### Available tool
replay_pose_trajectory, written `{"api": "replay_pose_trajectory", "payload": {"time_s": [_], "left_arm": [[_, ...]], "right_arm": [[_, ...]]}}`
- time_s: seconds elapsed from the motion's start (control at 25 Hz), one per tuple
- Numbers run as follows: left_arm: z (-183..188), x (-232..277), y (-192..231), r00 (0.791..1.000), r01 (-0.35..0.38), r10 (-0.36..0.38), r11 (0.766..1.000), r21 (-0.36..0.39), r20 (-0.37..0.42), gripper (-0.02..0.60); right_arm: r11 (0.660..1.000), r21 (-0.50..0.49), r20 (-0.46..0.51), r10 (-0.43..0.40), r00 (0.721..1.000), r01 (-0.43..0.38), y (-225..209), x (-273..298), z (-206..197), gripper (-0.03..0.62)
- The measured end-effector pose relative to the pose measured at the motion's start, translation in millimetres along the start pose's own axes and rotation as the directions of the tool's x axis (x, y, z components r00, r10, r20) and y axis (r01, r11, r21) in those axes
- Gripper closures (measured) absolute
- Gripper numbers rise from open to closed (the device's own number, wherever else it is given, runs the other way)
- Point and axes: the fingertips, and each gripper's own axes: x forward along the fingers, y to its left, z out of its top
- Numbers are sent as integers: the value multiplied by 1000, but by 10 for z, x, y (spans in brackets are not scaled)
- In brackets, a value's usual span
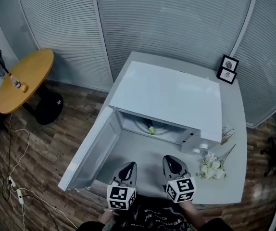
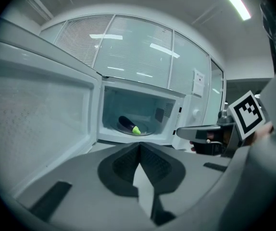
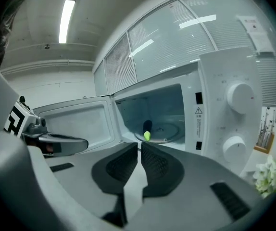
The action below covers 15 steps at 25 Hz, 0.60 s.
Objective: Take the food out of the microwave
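Now the microwave (image 1: 176,97) sits in the middle of the head view on a grey table (image 1: 236,177). Its door (image 1: 92,150) hangs wide open toward the lower left, so the way inside is free. The food (image 1: 151,129), a dark toy eggplant with a bright green tip, lies on the round plate (image 1: 163,128) inside, near the front of the opening. Nothing touches it.

The left gripper (image 1: 128,166) and the right gripper (image 1: 172,159) are side by side at the bottom middle of the picture. Both point at the open microwave and tip a little down. They are in front of it, not inside. Each gripper's own view shows its two jaws pressed together with nothing between them, so both are empty.

I think they are lined up like this to reach in for the food. The door part looks done; the grabbing is not done yet. One gripper's jaws will need to spread apart before they can go around the eggplant. The food is small and rounded, so it might roll on the plate. White flowers (image 1: 211,166) lie at the lower right, well apart from the way in.
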Motion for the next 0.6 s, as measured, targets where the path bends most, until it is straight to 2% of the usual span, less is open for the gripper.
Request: {"api": "replay_pose_trajectory", "payload": {"time_s": [0.2,0.4,0.6], "left_arm": [[-28,-7,101,1000,30,-29,1000,4,-9,574],[-7,3,164,998,59,-59,998,21,-6,574],[26,-2,249,998,57,-57,998,-2,3,574]], "right_arm": [[999,18,27,-36,999,35,44,164,115,577],[1000,14,30,-24,999,24,126,375,222,485],[999,15,16,-51,999,51,121,587,297,445]]}}
